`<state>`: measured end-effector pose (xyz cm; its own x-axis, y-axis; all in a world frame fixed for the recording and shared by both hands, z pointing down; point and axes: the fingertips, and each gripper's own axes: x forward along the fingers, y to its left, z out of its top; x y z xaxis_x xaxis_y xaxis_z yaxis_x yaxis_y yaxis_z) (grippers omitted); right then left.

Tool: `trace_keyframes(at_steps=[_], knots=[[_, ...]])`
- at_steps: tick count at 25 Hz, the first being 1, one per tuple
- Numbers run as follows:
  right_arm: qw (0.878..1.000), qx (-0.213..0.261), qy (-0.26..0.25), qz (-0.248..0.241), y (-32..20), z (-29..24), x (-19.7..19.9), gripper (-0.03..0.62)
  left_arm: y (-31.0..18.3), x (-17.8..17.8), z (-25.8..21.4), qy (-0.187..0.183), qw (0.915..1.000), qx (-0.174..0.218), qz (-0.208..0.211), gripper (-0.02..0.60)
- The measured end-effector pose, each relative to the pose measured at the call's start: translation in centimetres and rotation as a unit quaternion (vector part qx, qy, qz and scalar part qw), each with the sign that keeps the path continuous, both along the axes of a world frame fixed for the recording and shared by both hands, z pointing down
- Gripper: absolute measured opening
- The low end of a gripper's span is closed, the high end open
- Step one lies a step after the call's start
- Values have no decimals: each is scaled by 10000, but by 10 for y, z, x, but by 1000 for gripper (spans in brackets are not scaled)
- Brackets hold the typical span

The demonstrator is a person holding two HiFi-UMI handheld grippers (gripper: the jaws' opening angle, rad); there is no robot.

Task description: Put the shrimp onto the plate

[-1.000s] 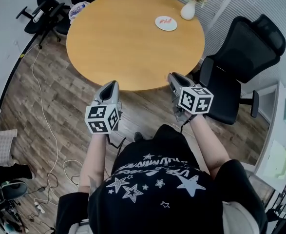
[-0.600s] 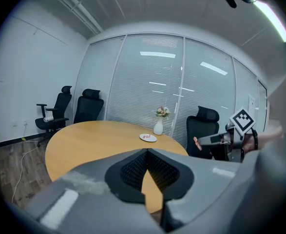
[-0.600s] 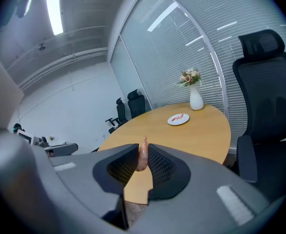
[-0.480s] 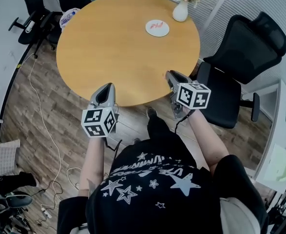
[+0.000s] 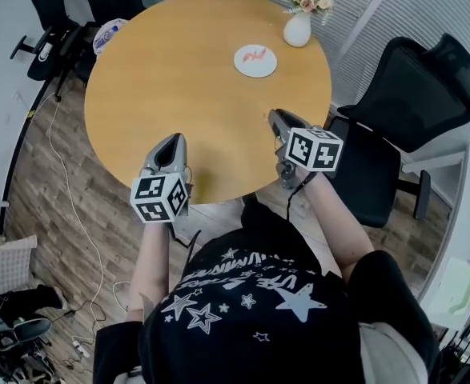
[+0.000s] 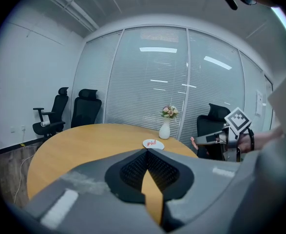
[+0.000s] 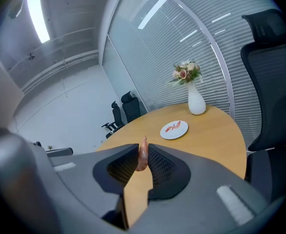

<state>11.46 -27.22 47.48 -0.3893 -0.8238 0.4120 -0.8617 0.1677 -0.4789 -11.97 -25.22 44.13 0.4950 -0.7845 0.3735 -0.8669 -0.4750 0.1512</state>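
I'm pinching a shrimp (image 7: 143, 156) in my right gripper (image 7: 142, 149); left gripper (image 6: 146, 152) closed, empty. Both hovering at round wooden table's (image 5: 178, 78) near edge; plate (image 5: 259, 69) toward far edge.

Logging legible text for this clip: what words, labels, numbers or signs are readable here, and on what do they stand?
T-shirt: two rows of white lettering among stars, seen upside down in the head view, too distorted to read.
Marker cubes on the left gripper and right gripper: black-and-white square patterns only, no letters or numbers.
Plate: no print visible.
No other text shows in any view.
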Motion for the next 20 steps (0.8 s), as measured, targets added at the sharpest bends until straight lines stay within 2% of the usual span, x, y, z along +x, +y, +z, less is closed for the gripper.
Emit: trace_keyframes(at_steps=[9, 20], knots=[[9998, -102, 138, -126, -62, 11, 22, 63, -60, 22, 3, -12, 10000, -16, -67, 2], [9954, -346, 750, -487, -130, 37, 33, 63, -114, 32, 15, -7, 9994, -88, -332, 2]])
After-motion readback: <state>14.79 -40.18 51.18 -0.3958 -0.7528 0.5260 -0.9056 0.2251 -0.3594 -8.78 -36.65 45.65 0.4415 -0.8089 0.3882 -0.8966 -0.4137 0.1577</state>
